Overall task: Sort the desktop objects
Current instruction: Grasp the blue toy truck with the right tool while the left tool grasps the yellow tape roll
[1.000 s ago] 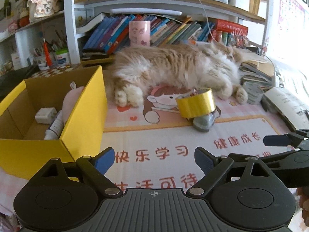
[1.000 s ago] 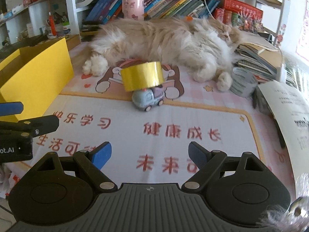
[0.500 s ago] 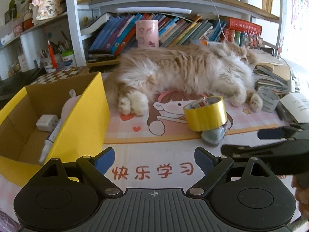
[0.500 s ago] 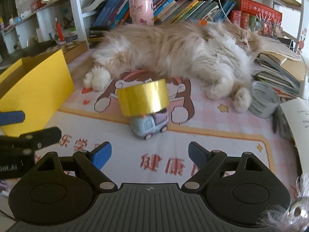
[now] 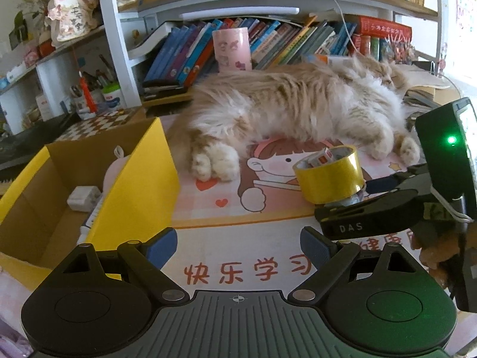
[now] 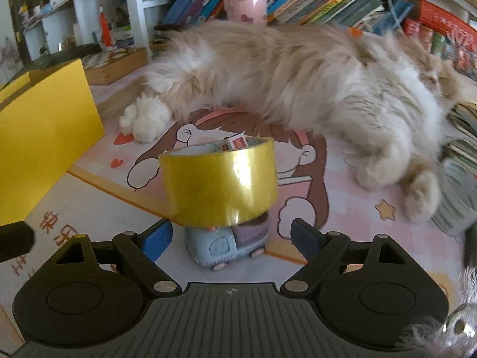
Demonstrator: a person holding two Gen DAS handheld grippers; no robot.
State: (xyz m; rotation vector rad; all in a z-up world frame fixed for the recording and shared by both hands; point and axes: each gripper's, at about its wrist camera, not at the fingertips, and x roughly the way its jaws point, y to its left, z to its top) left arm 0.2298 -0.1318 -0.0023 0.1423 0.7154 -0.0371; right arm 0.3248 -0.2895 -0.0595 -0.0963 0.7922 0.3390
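A gold tape roll sits on top of a small blue toy car on the printed desk mat; a little red-labelled box leans inside the roll. My right gripper is open, its blue pads standing on either side of the car without touching it. In the left wrist view the roll is at the right, with the right gripper's fingers flanking the car beneath it. My left gripper hangs open and empty over the mat, beside the yellow cardboard box.
The yellow box holds a white adapter, a pink plush and a tube. A fluffy cat lies across the back of the desk. A grey tape roll and stacked books lie at the right. Shelves of books and a pink cup stand behind.
My right gripper has moved forward and down to the tape roll and toy car, which now sit between its pads. The left gripper shifted slightly; the box and cat lie as before.
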